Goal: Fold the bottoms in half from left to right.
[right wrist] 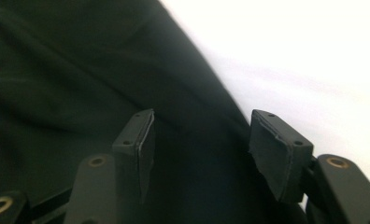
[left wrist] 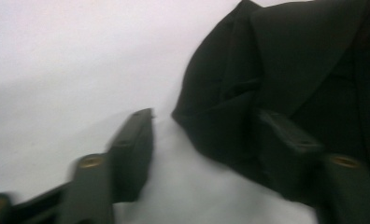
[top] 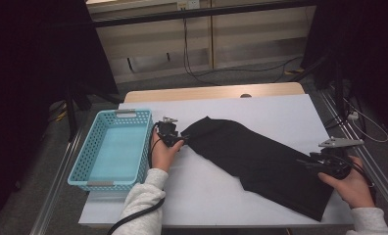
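A black garment (top: 260,156) lies spread diagonally across the white table cover (top: 280,112). My left gripper (top: 175,137) is at its upper left end. In the left gripper view the jaws (left wrist: 205,116) stand apart: one rests over the white cover, the other over the garment's (left wrist: 290,56) folded edge, and neither pad presses on it. My right gripper (top: 312,164) is at the garment's lower right part. In the right gripper view its jaws (right wrist: 204,119) are apart just above the dark fabric (right wrist: 71,70), close to its edge, with nothing pinched.
A light blue plastic basket (top: 84,152) stands at the table's left side, right beside my left hand. The wooden table edge (top: 211,92) runs along the back. Bare white cover lies in front of the garment and at the back right.
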The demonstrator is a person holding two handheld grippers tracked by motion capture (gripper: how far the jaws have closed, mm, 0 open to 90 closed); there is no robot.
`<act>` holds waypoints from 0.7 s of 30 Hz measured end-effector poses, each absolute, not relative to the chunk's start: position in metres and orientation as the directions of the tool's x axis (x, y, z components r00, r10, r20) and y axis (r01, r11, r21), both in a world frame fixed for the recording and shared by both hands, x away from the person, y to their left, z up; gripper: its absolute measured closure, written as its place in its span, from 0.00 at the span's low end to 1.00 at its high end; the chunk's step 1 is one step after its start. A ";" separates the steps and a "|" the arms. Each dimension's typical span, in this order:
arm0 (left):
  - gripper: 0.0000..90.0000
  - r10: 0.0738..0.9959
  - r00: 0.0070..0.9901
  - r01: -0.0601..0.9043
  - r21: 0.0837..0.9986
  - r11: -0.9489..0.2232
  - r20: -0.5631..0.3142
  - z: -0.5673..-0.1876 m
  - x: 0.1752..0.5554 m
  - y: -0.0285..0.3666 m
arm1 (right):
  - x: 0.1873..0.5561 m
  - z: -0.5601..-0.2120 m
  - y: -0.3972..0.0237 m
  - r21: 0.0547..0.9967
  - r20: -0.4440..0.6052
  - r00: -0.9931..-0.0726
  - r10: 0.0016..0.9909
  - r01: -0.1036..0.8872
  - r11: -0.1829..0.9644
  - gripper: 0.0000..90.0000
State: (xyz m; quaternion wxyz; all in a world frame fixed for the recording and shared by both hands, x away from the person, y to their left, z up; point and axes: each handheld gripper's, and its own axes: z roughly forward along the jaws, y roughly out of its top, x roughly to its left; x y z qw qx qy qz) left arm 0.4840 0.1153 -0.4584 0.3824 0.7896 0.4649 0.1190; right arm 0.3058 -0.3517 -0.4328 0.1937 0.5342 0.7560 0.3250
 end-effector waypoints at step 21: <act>0.93 0.851 0.454 0.721 0.670 -0.177 -0.263 -0.436 0.482 0.134 | 0.306 -0.432 -0.313 0.702 0.045 -0.476 0.878 0.641 0.311 0.41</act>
